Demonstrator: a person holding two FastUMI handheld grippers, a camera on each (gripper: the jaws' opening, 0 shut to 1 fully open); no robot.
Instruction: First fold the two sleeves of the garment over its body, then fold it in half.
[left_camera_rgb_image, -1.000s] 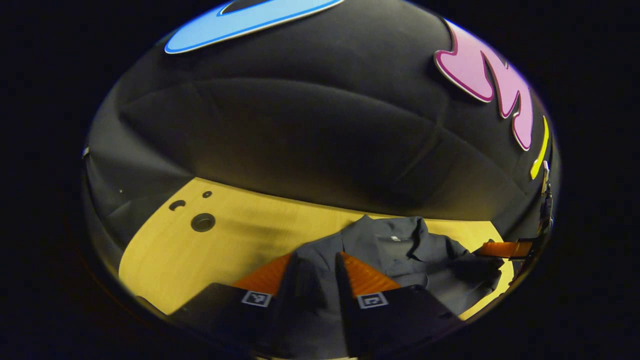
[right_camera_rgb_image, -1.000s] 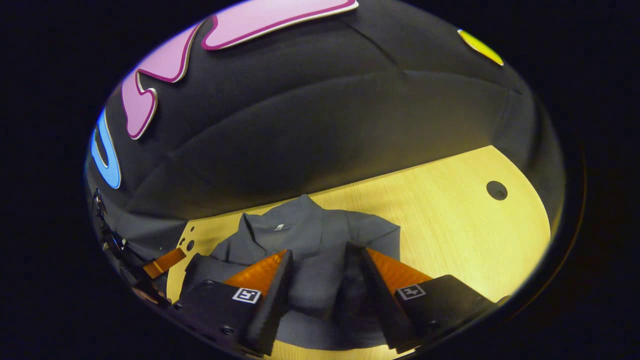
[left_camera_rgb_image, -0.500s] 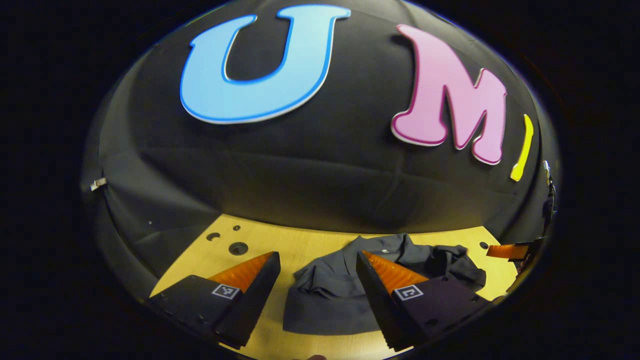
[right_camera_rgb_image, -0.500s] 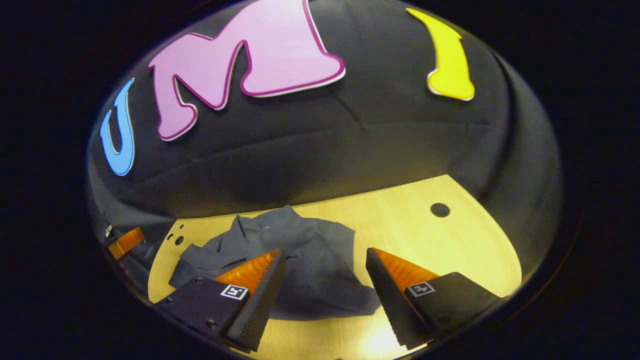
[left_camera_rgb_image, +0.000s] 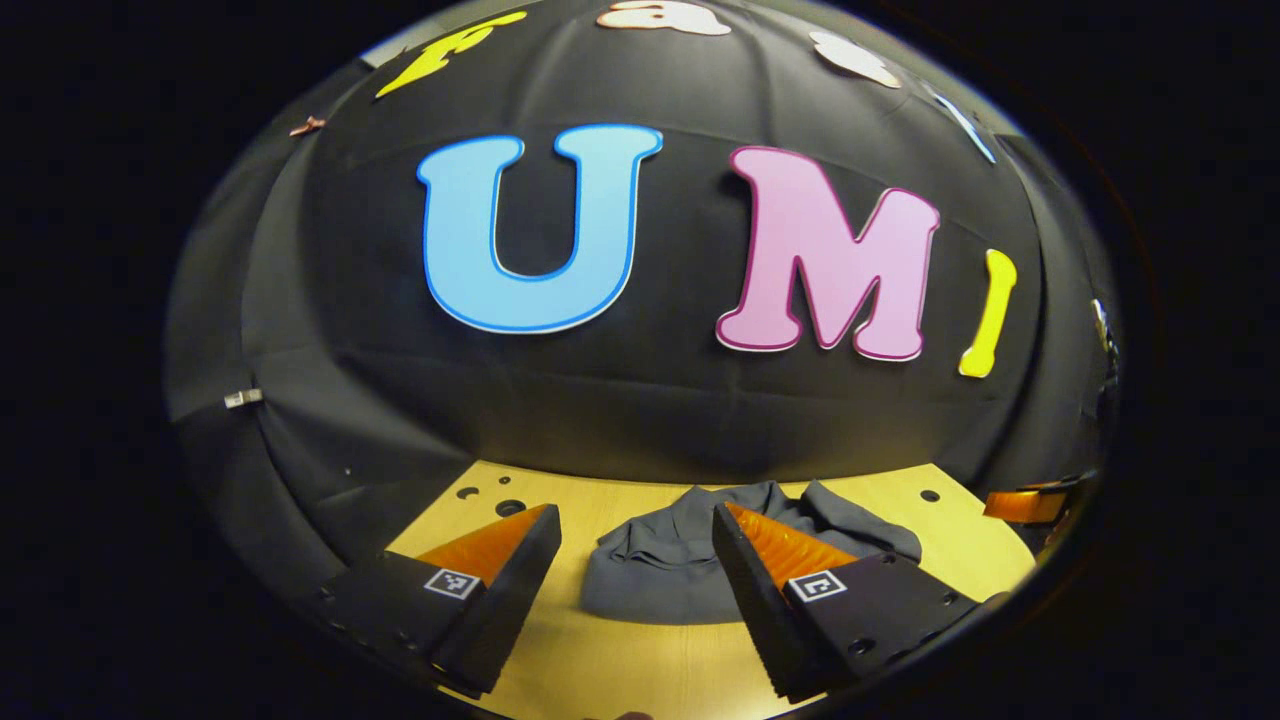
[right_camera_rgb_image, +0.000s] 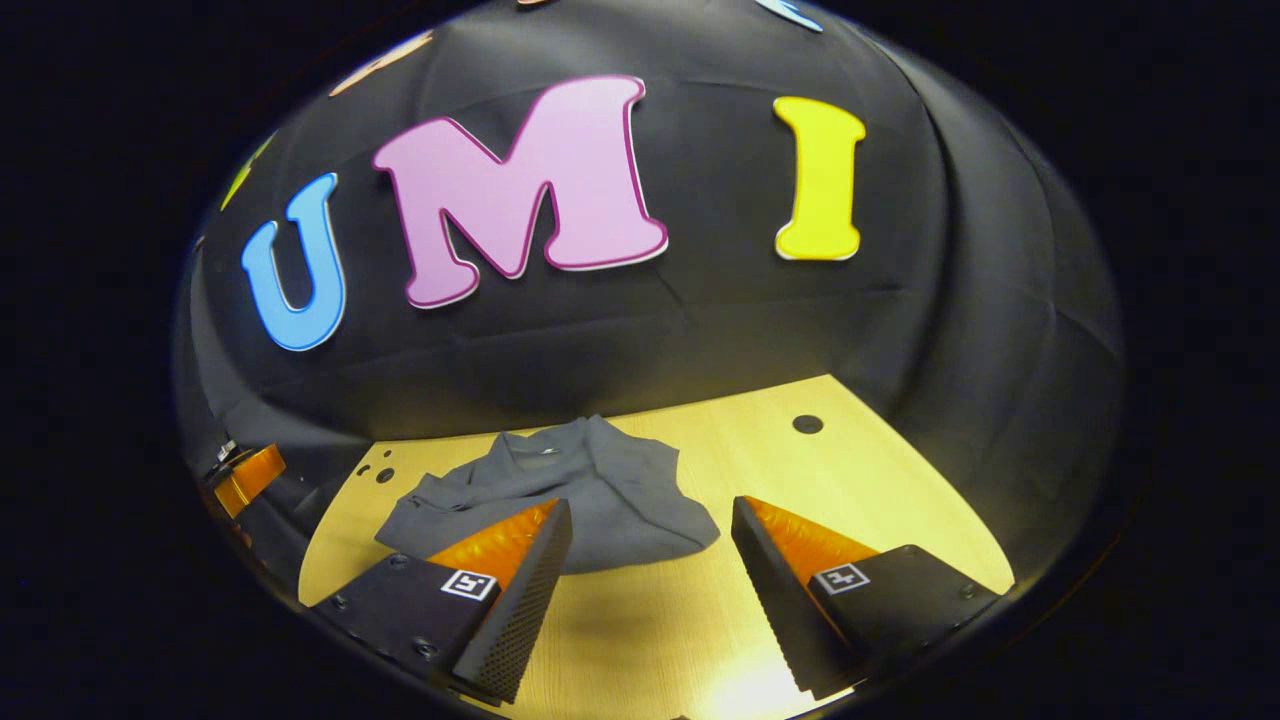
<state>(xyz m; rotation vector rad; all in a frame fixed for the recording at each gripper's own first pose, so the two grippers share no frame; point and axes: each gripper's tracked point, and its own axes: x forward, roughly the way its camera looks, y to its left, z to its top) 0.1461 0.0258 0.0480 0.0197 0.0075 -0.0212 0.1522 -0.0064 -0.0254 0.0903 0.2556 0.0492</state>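
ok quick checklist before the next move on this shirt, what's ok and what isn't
1. Left gripper open, holding nothing: ok.
2. Right gripper open, holding nothing: ok.
3. Shirt wholly on the table: ok.
4. Shirt lies in a compact bundle: ok.
5. Fold neat and flat: not ok, cloth is rumpled near the collar.
6. Both sleeves tucked inside: cannot tell.

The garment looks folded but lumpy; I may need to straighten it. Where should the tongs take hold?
Probably the rounded near fold edge of the garment, approached low from the near side: it lies flat on the table, while the far collar end is bunched.
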